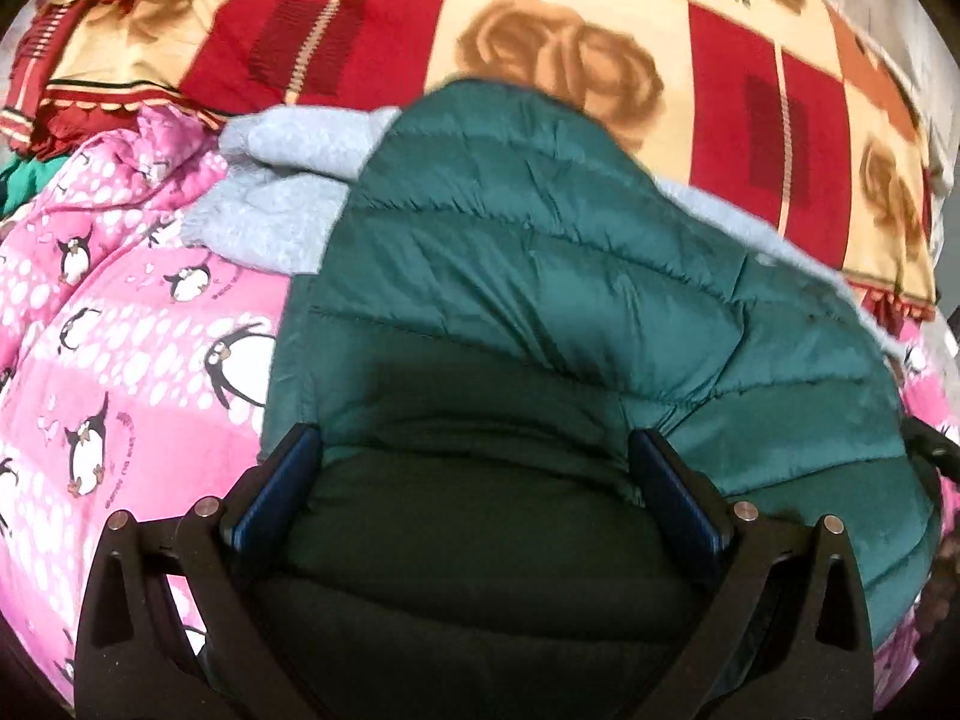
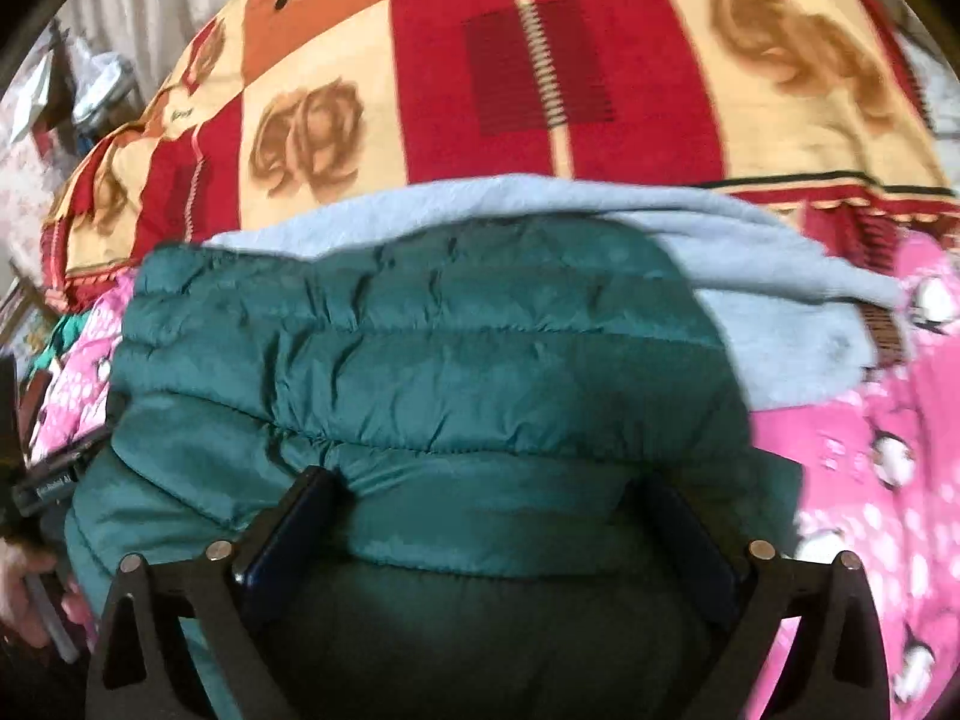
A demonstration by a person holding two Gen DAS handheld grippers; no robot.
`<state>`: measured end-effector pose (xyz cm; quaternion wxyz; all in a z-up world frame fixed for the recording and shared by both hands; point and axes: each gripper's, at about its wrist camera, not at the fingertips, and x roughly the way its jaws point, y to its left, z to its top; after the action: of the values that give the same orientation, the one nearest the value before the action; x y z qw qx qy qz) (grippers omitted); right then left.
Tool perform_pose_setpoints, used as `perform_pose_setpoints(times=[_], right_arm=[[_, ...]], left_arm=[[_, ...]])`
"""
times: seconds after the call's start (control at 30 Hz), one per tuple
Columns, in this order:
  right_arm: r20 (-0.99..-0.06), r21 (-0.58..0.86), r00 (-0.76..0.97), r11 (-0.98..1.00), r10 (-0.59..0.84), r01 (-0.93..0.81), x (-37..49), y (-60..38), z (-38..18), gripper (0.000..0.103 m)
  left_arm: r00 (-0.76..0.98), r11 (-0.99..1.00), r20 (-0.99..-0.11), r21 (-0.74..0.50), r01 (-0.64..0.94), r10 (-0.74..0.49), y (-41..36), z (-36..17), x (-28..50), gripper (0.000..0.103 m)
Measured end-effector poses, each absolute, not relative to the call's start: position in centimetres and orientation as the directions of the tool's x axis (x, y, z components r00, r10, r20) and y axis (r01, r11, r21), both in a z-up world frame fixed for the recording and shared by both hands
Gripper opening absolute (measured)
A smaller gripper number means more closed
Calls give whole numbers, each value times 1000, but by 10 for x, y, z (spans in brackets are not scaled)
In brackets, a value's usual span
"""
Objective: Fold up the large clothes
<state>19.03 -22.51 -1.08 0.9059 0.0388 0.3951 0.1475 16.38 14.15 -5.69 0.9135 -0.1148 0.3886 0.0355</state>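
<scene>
A dark green quilted puffer jacket (image 1: 540, 252) lies on a bed over a light grey fleece garment (image 1: 282, 180). My left gripper (image 1: 477, 444) is open, its blue-padded fingers wide apart, pressed low onto the jacket's near part. In the right wrist view the same green jacket (image 2: 420, 348) fills the middle, the grey fleece (image 2: 768, 288) behind and to its right. My right gripper (image 2: 492, 486) is open too, fingers spread over the jacket's near edge. Nothing is clamped in either gripper. The other gripper's body (image 2: 54, 480) shows at the left edge.
A pink penguin-print blanket (image 1: 120, 330) lies under the clothes, also at right in the right wrist view (image 2: 870, 450). A red, orange and cream rose-patterned blanket (image 1: 540, 30) covers the bed behind. Cluttered furniture (image 2: 90, 96) stands at the far left.
</scene>
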Motion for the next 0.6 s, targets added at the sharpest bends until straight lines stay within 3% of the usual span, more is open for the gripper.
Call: perform_pose_setpoints(times=[0.13, 0.27, 0.3, 0.5, 0.6], right_arm=[[-594, 211, 720, 933, 359, -291, 133, -228, 22, 94], [-696, 160, 642, 941, 322, -298, 127, -213, -10, 96], [-717, 154, 622, 942, 315, -299, 129, -211, -21, 100], [-710, 111, 644, 948, 285, -297, 126, -204, -33, 103], [-665, 134, 694, 958, 277, -253, 107, -215, -21, 102]], left_arm=[[718, 970, -695, -184, -161, -13, 139, -43, 142, 102], [715, 973, -699, -175, -149, -16, 137, -47, 137, 102], [712, 972, -701, -188, -145, -29, 139, -48, 138, 103], [708, 972, -703, -206, -116, -64, 139, -46, 128, 102], [744, 963, -662, -249, -100, -93, 138, -35, 98, 102]])
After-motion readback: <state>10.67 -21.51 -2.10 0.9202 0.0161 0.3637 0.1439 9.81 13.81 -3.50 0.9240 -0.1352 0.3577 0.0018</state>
